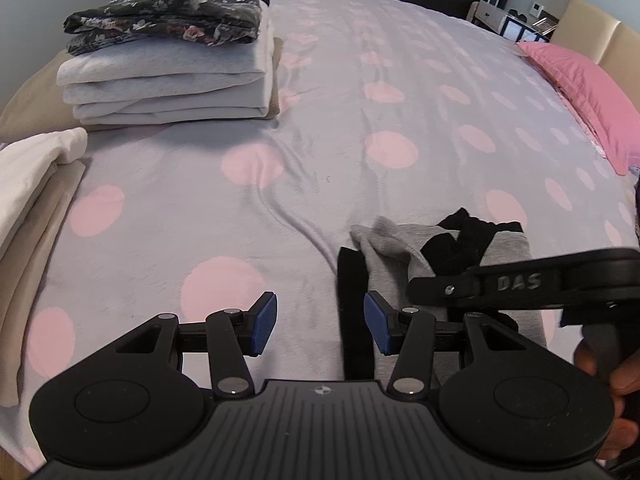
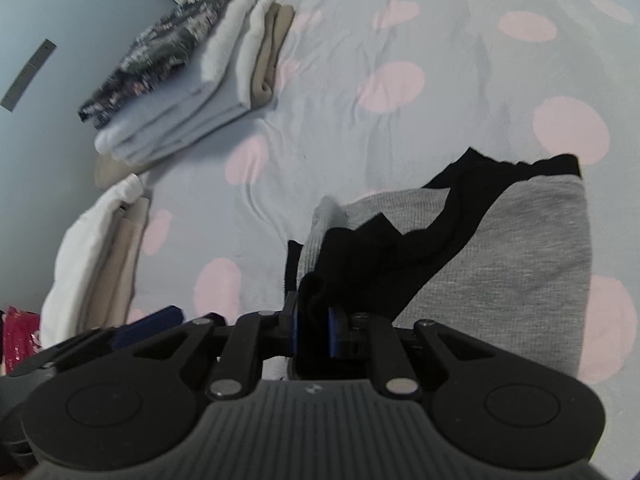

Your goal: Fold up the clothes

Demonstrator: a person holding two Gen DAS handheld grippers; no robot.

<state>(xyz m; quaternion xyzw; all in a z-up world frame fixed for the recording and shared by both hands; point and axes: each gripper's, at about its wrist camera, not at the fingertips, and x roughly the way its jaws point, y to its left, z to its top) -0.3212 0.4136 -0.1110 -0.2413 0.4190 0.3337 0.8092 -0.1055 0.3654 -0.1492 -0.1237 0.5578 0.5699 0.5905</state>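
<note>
Both pads of the right gripper [image 2: 312,330] pinch black fabric [image 2: 400,248]; left gripper [image 1: 320,324] gapes empty.

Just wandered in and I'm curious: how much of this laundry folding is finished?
Done: a tall folded stack topped by a dark floral garment, and a white and beige folded pile. In hand: the right gripper pinches the black fabric of a grey-and-black garment; the left gripper is open. Left: folding that garment.

Grey-and-black garment [image 2: 500,248] rumpled on bedspread [image 2: 400,128]
</note>
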